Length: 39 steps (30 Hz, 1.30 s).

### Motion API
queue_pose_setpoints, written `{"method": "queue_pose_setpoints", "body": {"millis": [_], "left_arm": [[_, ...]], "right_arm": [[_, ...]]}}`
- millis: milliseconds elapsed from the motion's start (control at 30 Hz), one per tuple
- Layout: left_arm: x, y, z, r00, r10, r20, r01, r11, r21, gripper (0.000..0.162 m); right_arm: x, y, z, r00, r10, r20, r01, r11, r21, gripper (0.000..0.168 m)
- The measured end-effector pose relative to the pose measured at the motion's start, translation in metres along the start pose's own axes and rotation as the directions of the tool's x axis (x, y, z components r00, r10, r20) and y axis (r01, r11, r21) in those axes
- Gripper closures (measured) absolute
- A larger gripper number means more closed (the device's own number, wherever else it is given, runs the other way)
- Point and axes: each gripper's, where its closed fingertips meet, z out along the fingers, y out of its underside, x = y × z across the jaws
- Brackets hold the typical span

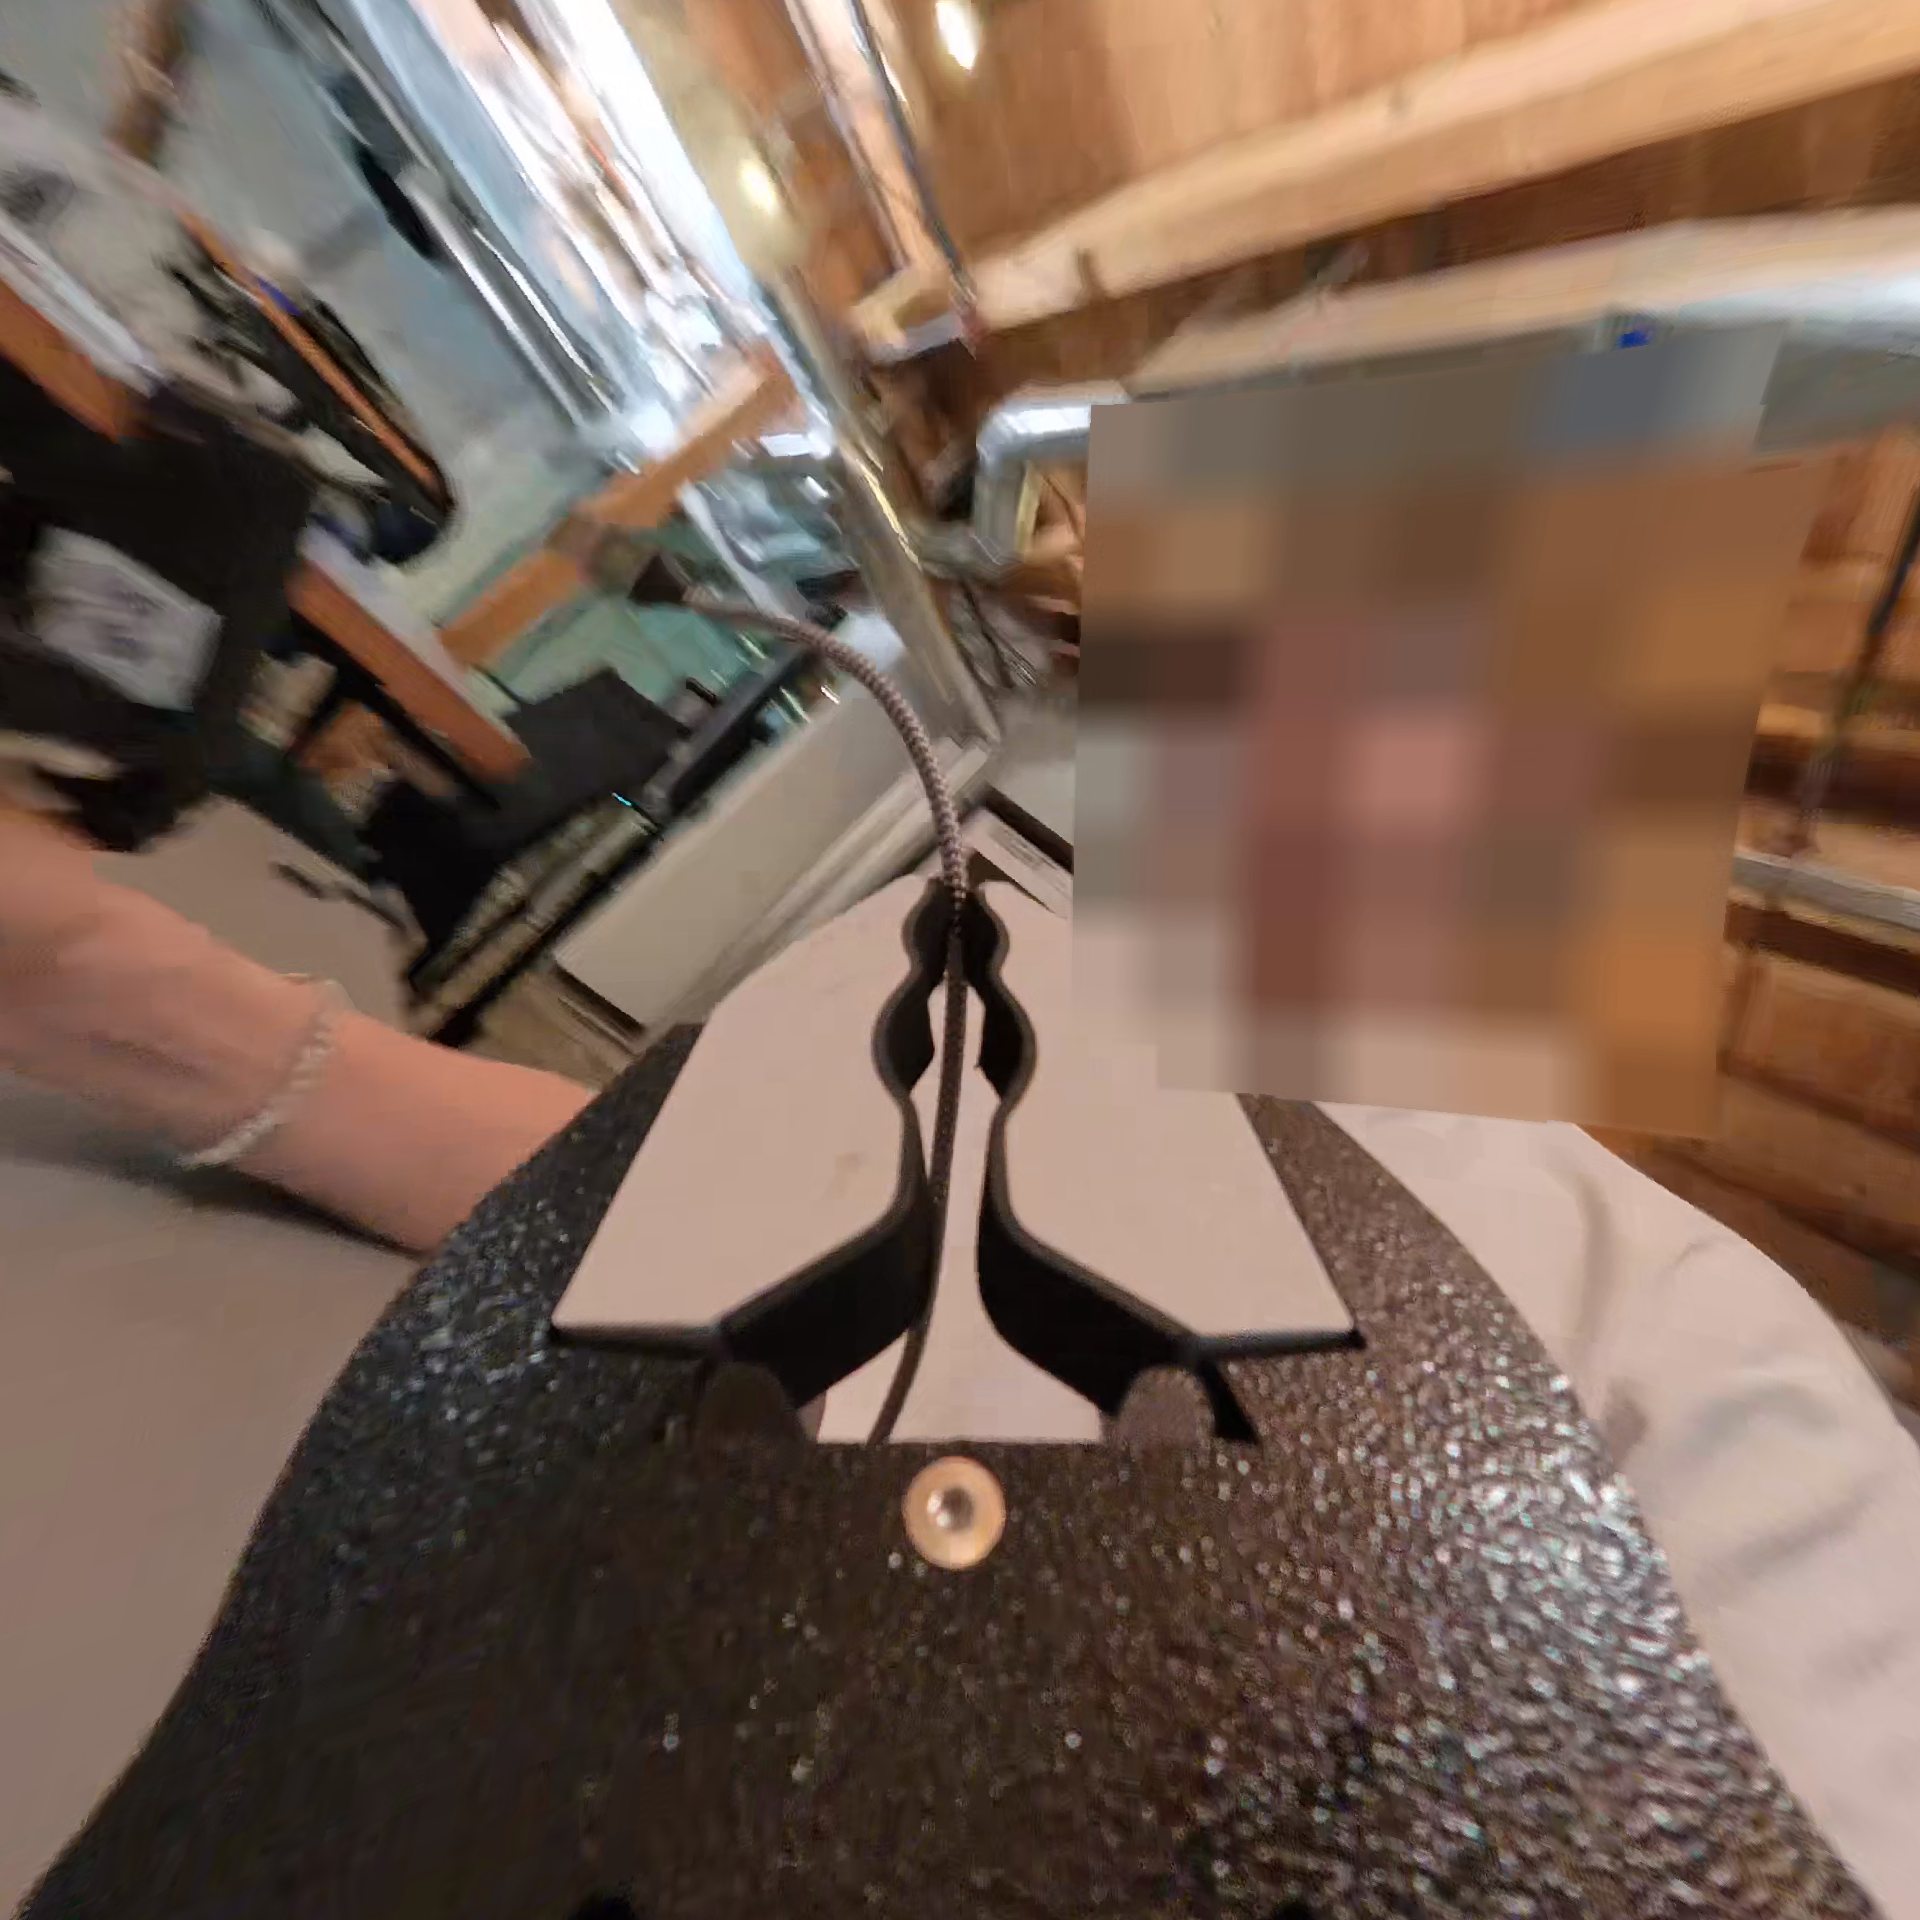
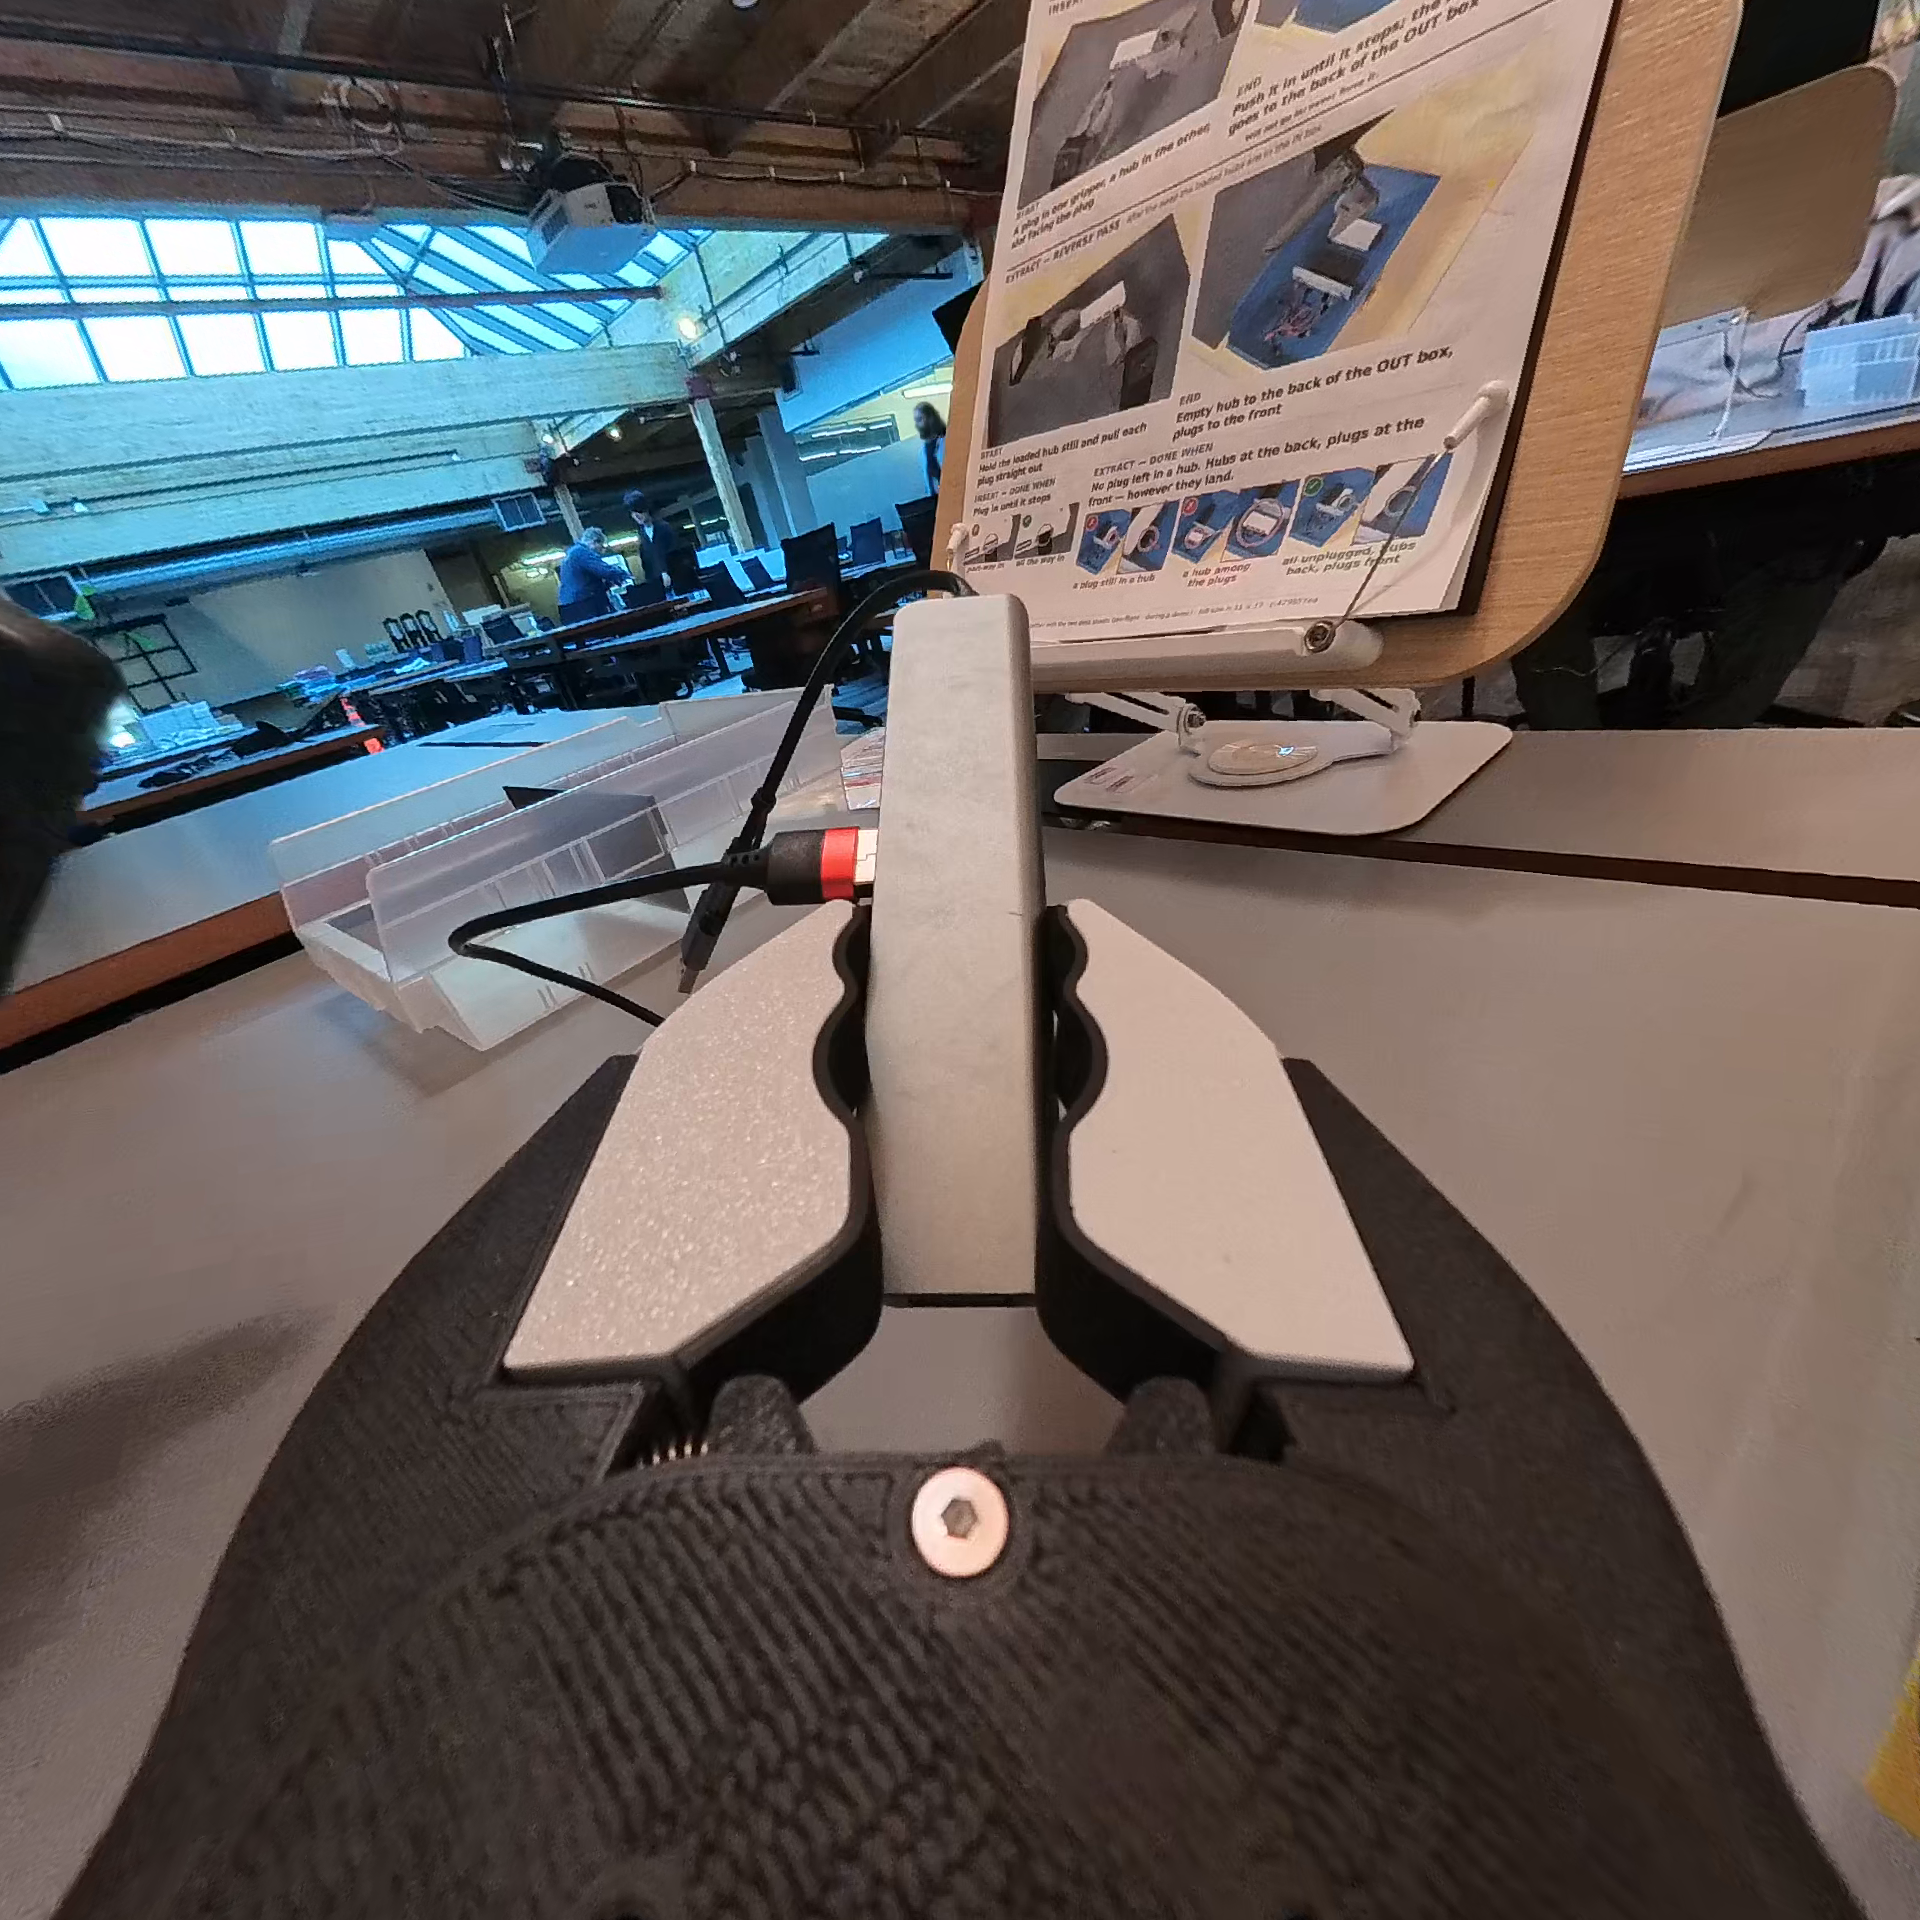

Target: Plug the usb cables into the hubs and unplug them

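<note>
While the right hand-held gripper [image 2: 956,1049] clamps its two fingers on the lower part of a grey hub [image 2: 951,935], the hub stands upright between them, rising past the fingertips. On the hub's left face sits a plug with a red and black collar [image 2: 821,864], seated in a port, and its black cable [image 2: 561,925] loops down toward the grey tabletop [image 2: 1558,1091]. A second black cable hangs from the hub's top, its bare plug [image 2: 698,940] dangling just beside the first. Beyond lie clear plastic bins [image 2: 499,883], and to the right a stand holds an instruction sheet [image 2: 1278,312]. Far off, people stand at long tables.

In the left wrist view, the left hand-held gripper [image 1: 953,904] is pinched nearly closed on a braided grey cable [image 1: 914,748], which runs between the fingers and arcs up and left to a blurred plug end [image 1: 623,556]. A forearm wearing a bracelet [image 1: 270,1081] rests at the left, over the tabletop.
</note>
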Motion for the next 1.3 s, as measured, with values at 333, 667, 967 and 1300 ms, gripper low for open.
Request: {"method": "queue_pose_setpoints", "body": {"millis": [333,667,967,1300], "left_arm": [[-0.140,0.045,-0.101,0.726,-0.039,0.687,0.193,0.970,-0.149,0.159],[-0.150,0.043,-0.171,0.199,0.352,0.915,0.264,0.880,-0.396,0.133],[-0.205,0.024,-0.097,0.082,0.784,0.615,0.086,0.610,-0.788,0.129],[-0.247,0.009,-0.105,0.056,0.700,0.712,0.075,0.708,-0.702,0.149]], "right_arm": [[0.000,0.000,0.000,1.000,-0.008,-0.007,0.008,1.000,0.001,0.136],[0.003,0.000,0.000,0.999,-0.040,-0.036,0.040,0.999,-0.003,0.136],[0.001,0.000,0.000,0.998,-0.054,-0.032,0.054,0.999,-0.007,0.136],[0.001,0.000,0.000,0.998,-0.050,-0.027,0.050,0.999,-0.009,0.136]]}}
